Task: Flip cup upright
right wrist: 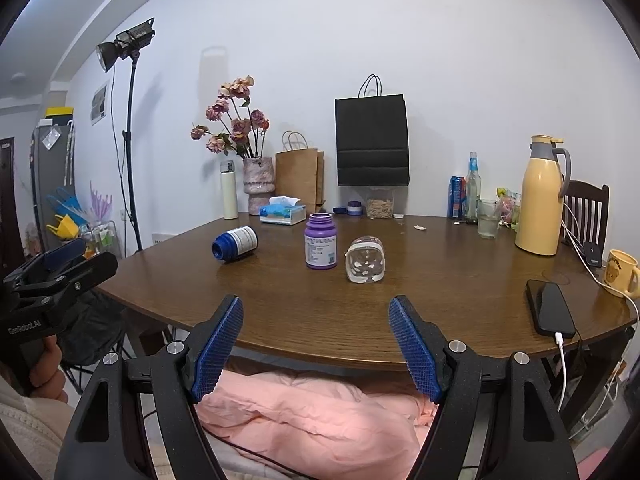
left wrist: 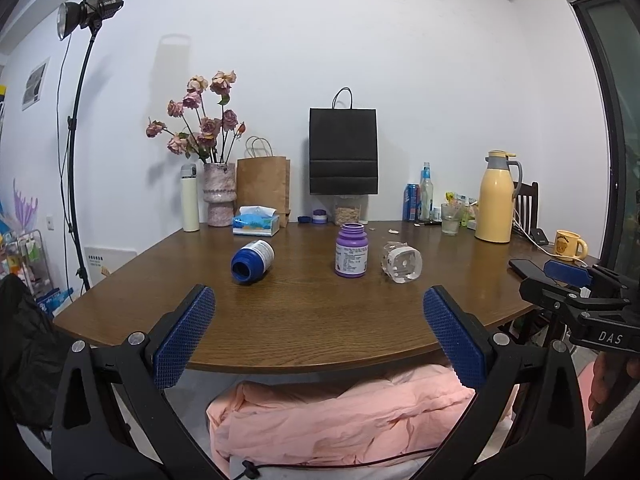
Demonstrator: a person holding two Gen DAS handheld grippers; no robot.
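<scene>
A clear glass cup (left wrist: 401, 261) (right wrist: 365, 259) lies on its side on the brown table (left wrist: 304, 316) (right wrist: 320, 320), right of an upright purple bottle (left wrist: 351, 251) (right wrist: 320, 241). A blue bottle (left wrist: 252, 261) (right wrist: 235, 243) lies on its side further left. My left gripper (left wrist: 319, 334) is open, held before the table's near edge with nothing between its fingers. My right gripper (right wrist: 316, 344) is open too, also short of the edge and empty. The cup is well ahead of both.
At the back stand a vase of flowers (left wrist: 218, 194), a tissue box (left wrist: 255, 222), a brown bag (left wrist: 264, 188), a black bag (left wrist: 343, 152), drinks and a yellow thermos (right wrist: 540, 200). A phone (right wrist: 550, 312) on a cable and a yellow mug (right wrist: 620, 272) sit right. Pink cloth (right wrist: 312, 420) lies below the edge.
</scene>
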